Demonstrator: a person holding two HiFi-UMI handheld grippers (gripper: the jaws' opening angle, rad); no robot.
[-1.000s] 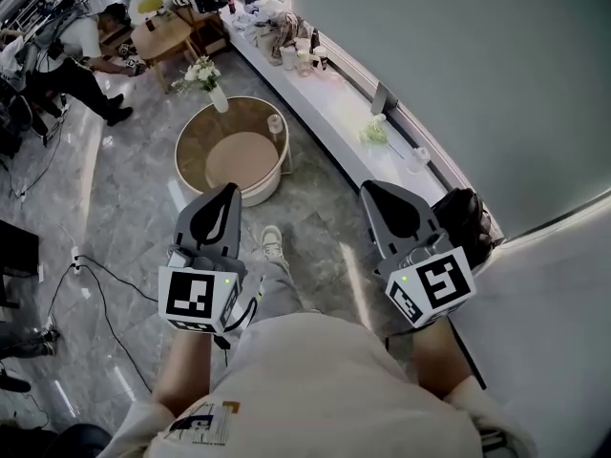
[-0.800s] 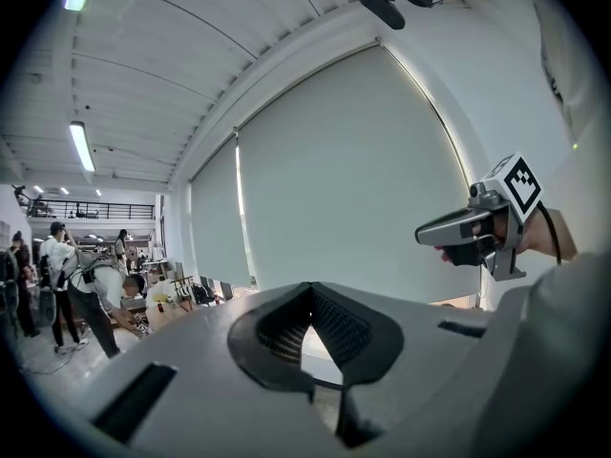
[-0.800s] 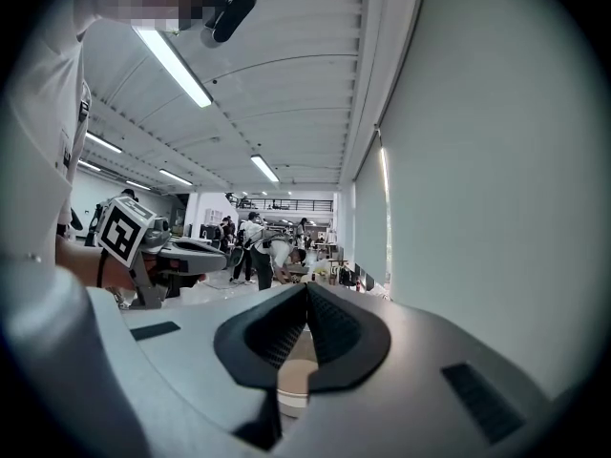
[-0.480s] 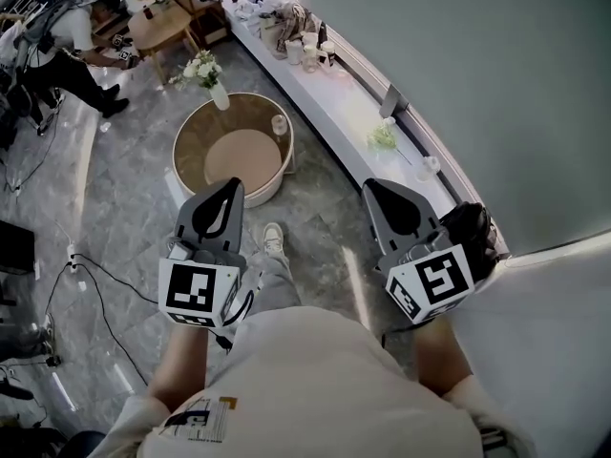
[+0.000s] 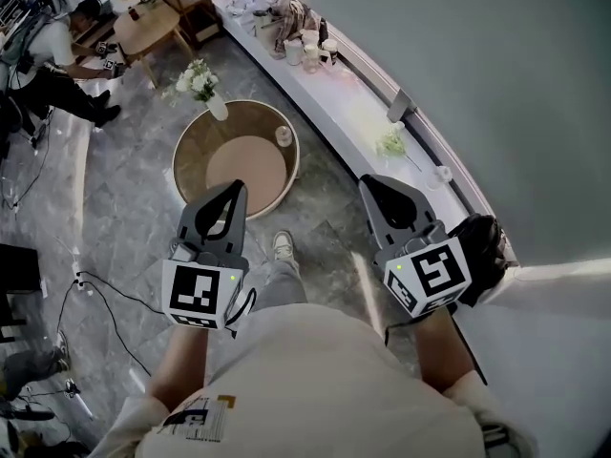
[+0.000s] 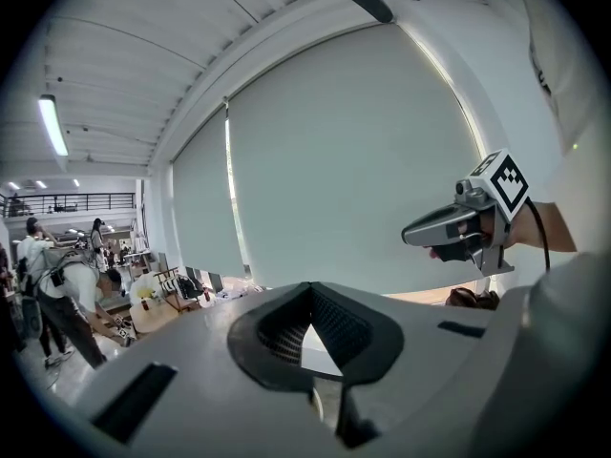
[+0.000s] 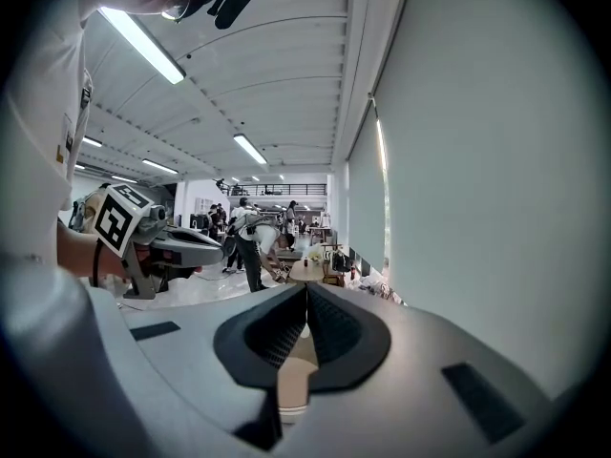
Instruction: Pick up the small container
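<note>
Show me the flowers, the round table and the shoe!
flowers point(image 5: 197, 78), head view, on the white blooms.
round table point(image 5: 239, 168), head view, on its bare middle.
shoe point(image 5: 283, 245), head view, on its top.

We see the left gripper point(image 5: 233, 189) and the right gripper point(image 5: 367, 181) in grey shells with black ribbed lining, each carrying a cube of black-and-white squares. Our shirt point(image 5: 315, 380), at the bottom of the frame, is cream, and the shoe point(image 5: 283, 246) just above it is white. The floor point(image 5: 115, 208) is grey marble with pale veins. The round table point(image 5: 188, 151), upper middle, has a brown ring around a tan centre, and the small container point(image 5: 284, 135) on it looks whitish. The flowers point(image 5: 198, 76) above it are white. The ledge point(image 5: 353, 113) is white and the wall point(image 5: 477, 65) pale grey.
</note>
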